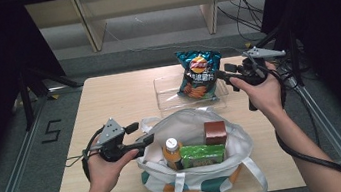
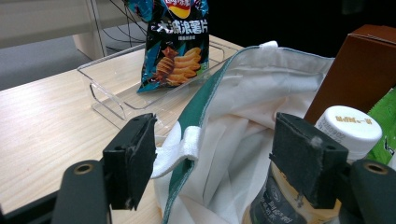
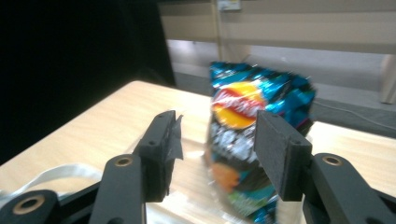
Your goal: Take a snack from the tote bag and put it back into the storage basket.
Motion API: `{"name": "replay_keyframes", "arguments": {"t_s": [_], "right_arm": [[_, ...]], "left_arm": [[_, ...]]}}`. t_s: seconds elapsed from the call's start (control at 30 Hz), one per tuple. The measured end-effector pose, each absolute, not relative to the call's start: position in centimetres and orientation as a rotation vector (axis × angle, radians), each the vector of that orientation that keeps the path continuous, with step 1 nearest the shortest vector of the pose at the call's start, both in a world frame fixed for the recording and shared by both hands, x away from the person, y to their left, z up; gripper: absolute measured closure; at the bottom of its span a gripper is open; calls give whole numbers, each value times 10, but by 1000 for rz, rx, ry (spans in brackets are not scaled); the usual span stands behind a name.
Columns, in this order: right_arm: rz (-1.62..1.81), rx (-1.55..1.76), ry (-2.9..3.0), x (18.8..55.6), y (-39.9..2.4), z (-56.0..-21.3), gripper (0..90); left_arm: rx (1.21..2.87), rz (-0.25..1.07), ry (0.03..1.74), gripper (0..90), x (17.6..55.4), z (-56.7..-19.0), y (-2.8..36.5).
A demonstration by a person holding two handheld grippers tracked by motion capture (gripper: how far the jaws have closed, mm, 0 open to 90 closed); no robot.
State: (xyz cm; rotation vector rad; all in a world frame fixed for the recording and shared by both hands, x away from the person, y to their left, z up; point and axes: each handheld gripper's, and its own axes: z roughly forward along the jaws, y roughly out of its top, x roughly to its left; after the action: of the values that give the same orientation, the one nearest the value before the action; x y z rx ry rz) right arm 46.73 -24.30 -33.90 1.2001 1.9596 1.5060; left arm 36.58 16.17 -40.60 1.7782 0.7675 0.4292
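In the high view, a blue crisp bag point(image 1: 200, 73) stands in a clear plastic tray point(image 1: 169, 97) just left of the spread, empty right gripper point(image 1: 221, 74); a white canvas tote point(image 1: 197, 173) holds a bottle, brown box and green packet. In the left gripper view, the left gripper point(image 2: 212, 158) gapes around the tote's rim, touching nothing. In the right gripper view, bare tabletop lies left of the jaws.

Chip bag point(image 3: 252, 140) blurred; bottle point(image 2: 322, 158) partly hidden behind gripper pad.

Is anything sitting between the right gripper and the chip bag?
Nothing visible. The right gripper is open beside the chip bag, which stands in the clear tray. In the right gripper view, the bag lies straight beyond the jaws.
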Motion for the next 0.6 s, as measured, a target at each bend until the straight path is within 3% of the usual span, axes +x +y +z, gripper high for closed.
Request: {"name": "replay_keyframes", "arguments": {"t_s": [0.37,0.6], "right_arm": [[1606,1057,2090,408,-247,-347,438],[1604,1157,2105,372,-242,-357,401]], "left_arm": [[1786,436,763,298,365,-405,161],[1787,437,758,298,365,-405,160]]}}
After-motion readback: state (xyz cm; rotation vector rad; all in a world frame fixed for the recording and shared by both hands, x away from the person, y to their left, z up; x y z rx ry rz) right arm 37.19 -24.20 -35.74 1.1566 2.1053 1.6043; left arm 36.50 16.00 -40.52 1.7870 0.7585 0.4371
